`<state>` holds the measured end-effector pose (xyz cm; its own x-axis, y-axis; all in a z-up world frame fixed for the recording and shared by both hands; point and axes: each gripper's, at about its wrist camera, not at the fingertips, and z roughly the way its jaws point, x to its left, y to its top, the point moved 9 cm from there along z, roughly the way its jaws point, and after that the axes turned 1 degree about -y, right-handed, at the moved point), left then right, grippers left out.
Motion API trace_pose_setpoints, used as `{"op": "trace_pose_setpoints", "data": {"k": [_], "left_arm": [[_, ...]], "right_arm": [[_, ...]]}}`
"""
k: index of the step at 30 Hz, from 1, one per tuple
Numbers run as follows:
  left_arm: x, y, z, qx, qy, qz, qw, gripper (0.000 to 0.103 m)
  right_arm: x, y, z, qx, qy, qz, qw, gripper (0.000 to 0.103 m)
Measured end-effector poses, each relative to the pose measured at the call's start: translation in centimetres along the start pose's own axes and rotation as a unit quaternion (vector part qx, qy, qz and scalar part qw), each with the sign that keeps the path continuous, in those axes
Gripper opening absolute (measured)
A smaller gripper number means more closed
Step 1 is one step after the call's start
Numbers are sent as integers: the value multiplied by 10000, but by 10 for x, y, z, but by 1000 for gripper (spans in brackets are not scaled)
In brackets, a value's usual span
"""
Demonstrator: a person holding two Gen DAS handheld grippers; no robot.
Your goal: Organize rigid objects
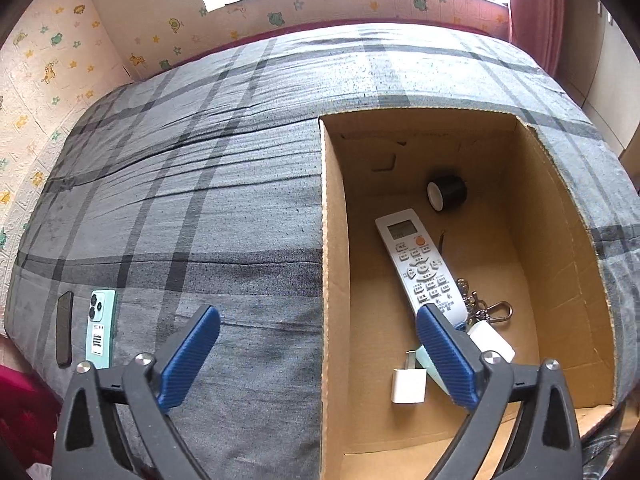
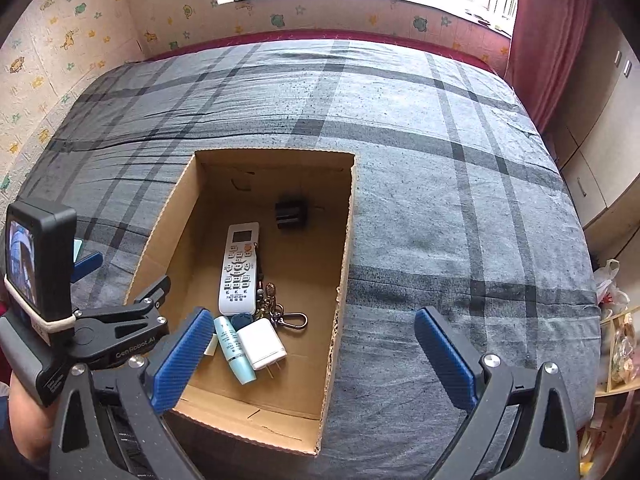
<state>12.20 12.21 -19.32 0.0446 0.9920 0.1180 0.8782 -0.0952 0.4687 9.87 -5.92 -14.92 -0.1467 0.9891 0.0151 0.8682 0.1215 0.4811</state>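
Note:
An open cardboard box (image 1: 334, 264) (image 2: 164, 236) lies on the bed. Inside it are a white remote (image 1: 420, 264) (image 2: 238, 268), a black roll (image 1: 448, 192) (image 2: 291, 214), a bunch of keys (image 1: 486, 308) (image 2: 280, 312), a white charger (image 2: 262, 344), a pale teal tube (image 2: 234, 348) and a small white plug (image 1: 408, 386). My left gripper (image 1: 316, 312) hangs open over the box's left wall with nothing between its fingers. My right gripper (image 2: 314, 314) is open too, above the box's right wall, holding nothing. On the bed, left of the box, lie a teal phone (image 1: 100, 328) and a black phone (image 1: 64, 328).
The grey plaid bedspread (image 2: 440, 200) spreads out around the box. A wall with animal stickers (image 1: 48, 72) borders the bed at the left, a red curtain (image 2: 548, 40) hangs at the back right. Bags and a shelf (image 2: 616, 344) stand beside the bed's right edge.

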Motion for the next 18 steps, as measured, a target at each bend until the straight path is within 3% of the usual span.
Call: {"op": "trace_pose_setpoints", "data": {"k": [5,18], "left_arm": [[-6,-2,-35,-214,-182,-183,9994,103],[-22,-8,-106,-528,28,-265,9982,103]], "right_arm": [[-2,-2,-15,-151,71,55,9998,103],[-10,-6,-60,-574,164,49,9982,103]]}}
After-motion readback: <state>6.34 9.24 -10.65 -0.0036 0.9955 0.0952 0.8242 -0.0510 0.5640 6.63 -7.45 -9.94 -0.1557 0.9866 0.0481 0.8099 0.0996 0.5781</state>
